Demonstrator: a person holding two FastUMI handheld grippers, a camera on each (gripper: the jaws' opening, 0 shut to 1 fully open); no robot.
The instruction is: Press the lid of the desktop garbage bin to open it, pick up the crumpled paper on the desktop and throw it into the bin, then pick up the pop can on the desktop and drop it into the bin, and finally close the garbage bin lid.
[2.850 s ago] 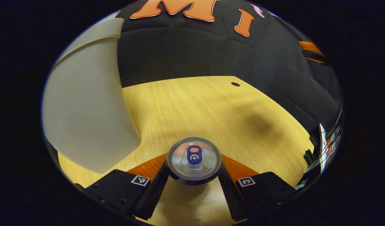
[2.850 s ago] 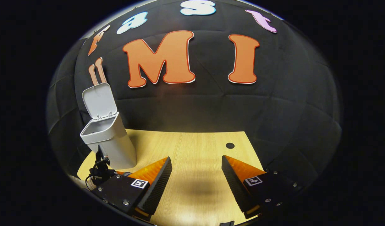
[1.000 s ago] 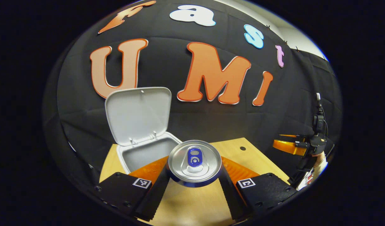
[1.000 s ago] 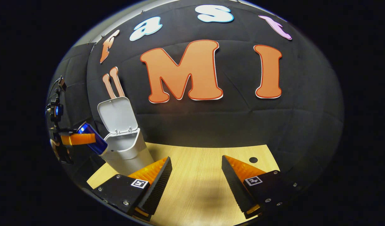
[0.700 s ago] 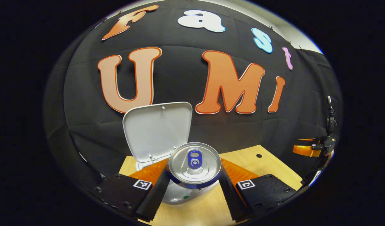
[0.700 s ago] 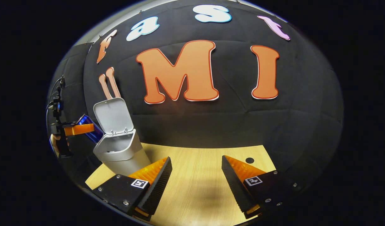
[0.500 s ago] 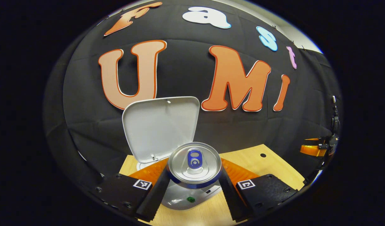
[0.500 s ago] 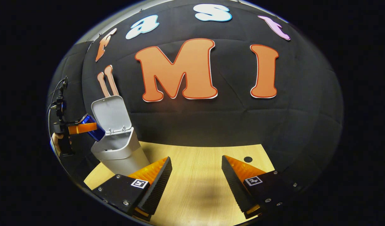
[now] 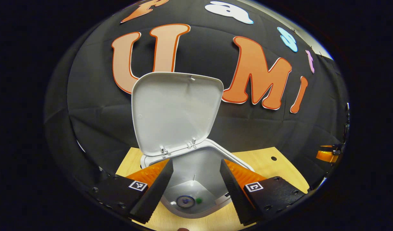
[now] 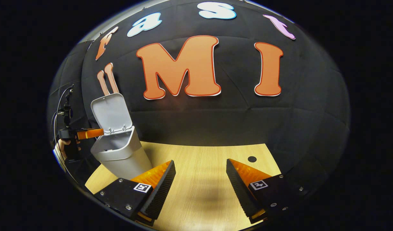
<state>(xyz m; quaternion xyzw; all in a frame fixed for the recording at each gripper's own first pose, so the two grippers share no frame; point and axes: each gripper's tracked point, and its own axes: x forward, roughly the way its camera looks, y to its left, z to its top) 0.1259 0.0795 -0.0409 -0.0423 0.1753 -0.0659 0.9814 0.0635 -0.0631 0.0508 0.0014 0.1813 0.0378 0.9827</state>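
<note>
In the left gripper view the left tongs gape empty at lower centre above the open bin, its lid upright, and the pop can lies inside at the bottom. In the right gripper view the right tongs stand apart over the worktop, with the bin at left of the frame.

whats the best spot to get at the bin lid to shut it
Probably the lid's free top edge, farthest from the hinges at the bin's back rim. It stands upright, its inner face toward the left gripper, so come from behind or above and tip it forward and down.
</note>
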